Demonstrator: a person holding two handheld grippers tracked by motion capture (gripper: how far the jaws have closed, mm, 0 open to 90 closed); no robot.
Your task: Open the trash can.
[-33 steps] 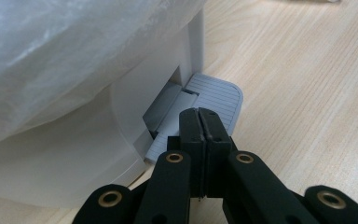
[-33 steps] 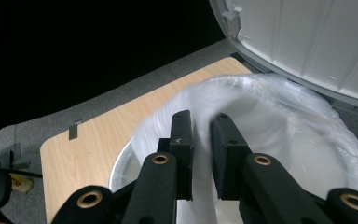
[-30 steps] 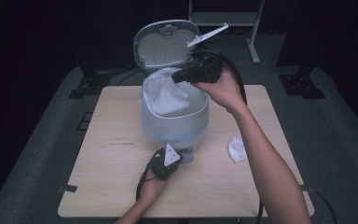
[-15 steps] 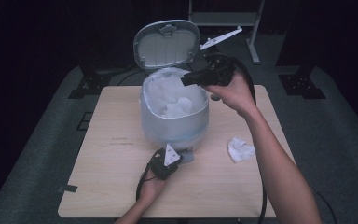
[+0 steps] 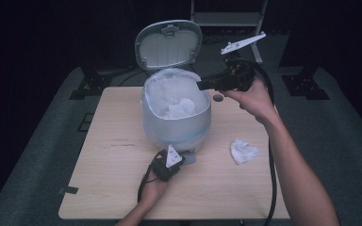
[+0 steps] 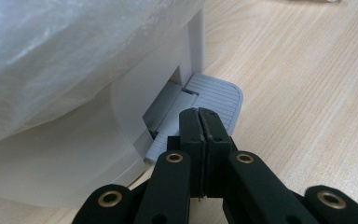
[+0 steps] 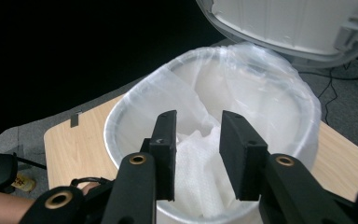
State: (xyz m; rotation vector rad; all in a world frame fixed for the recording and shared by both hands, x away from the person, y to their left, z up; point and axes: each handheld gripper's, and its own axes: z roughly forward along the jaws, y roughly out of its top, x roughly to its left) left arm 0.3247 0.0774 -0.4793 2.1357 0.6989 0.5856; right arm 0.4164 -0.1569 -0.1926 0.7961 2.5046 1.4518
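Right hand-held gripper [image 7: 196, 149], jaws just opening, empty, points into upright bin [image 7: 121, 121].

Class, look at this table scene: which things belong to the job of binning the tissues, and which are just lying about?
Part of the job:
- bin with bag
- pedal, pressed by the shut left claw
- open lid
- tissue in the bin
- crumpled tissue on the table
- right claw, open

Lying about:
- tape strip
- floor cables

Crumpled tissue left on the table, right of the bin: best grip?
Take the crumpled tissue from straight above, right gripper open, jaws closing across its raised middle folds. It lies low and loose on the table, with no edge to get under from the side.
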